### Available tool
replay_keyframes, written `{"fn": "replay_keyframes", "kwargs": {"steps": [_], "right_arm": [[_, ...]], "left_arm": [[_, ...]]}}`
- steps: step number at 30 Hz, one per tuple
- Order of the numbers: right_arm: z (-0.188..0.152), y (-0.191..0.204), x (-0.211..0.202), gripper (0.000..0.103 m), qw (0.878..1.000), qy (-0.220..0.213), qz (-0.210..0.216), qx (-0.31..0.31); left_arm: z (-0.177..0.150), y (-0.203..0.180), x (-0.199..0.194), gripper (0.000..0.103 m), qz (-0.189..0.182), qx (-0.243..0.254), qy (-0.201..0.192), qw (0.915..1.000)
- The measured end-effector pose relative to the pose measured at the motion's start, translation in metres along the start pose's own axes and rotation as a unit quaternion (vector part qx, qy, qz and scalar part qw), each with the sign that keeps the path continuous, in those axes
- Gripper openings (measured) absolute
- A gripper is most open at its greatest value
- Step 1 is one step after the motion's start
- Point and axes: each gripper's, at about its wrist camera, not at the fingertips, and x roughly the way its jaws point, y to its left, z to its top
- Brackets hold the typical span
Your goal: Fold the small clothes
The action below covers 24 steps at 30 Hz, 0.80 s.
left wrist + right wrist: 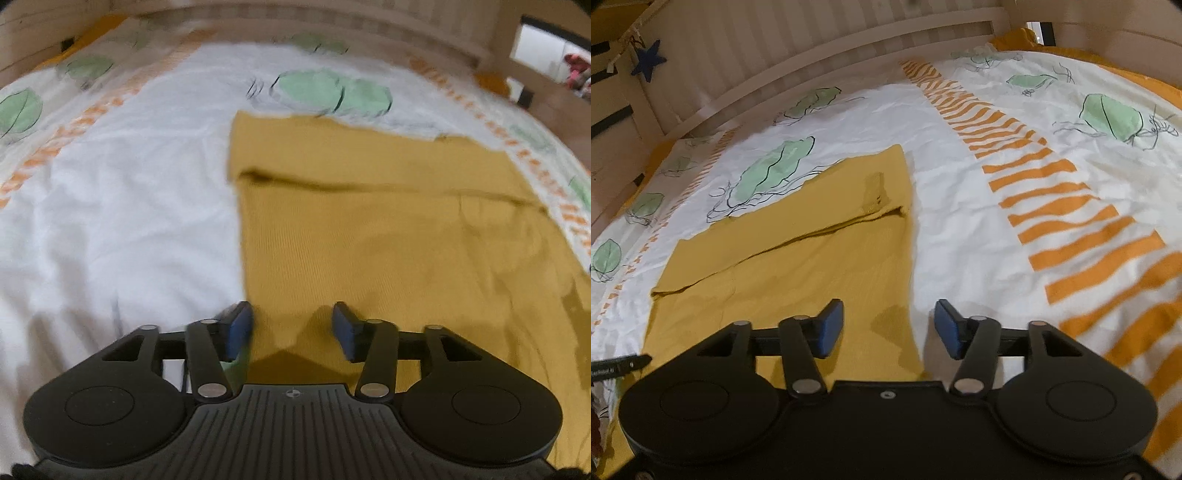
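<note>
The mustard garment [798, 258] lies flat on the bed [960, 229], a fold creased across its far part; left gripper [291, 328] and right gripper [888, 328] hover over its near edge, jaws apart, empty

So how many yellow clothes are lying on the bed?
1. The yellow garment lies flat on the patterned bedsheet, partly folded, near both tools. More clothes may lie outside the views.
</note>
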Motion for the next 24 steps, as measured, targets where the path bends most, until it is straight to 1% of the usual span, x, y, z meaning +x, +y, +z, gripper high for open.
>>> {"fn": "replay_keyframes", "kwargs": {"steps": [4,9,15,17,19,24], "right_arm": [[-0.006,-0.002,-0.014,0.063,1.000,0.005,0.010,0.016],[-0.012,0.000,-0.031,0.064,0.999,0.022,0.019,0.025],[-0.022,0.006,-0.050,0.064,0.998,0.053,0.012,0.010],[-0.026,0.006,-0.057,0.064,0.998,0.065,0.008,0.006],[-0.030,0.006,-0.064,0.069,0.997,0.075,0.003,-0.002],[-0.039,0.005,-0.080,0.069,0.995,0.096,-0.010,-0.024]], "left_arm": [[-0.019,0.006,-0.018,0.048,-0.019,-0.021,0.009,0.9995],[-0.037,0.009,-0.036,0.048,-0.022,-0.042,0.030,0.9984],[-0.059,0.000,-0.058,0.048,-0.013,-0.032,0.027,0.9990],[-0.064,-0.001,-0.065,0.048,-0.016,-0.034,0.027,0.9989],[-0.071,-0.001,-0.072,0.048,-0.019,-0.035,0.026,0.9989],[-0.081,0.005,-0.083,0.048,-0.029,-0.046,0.033,0.9980]]}}
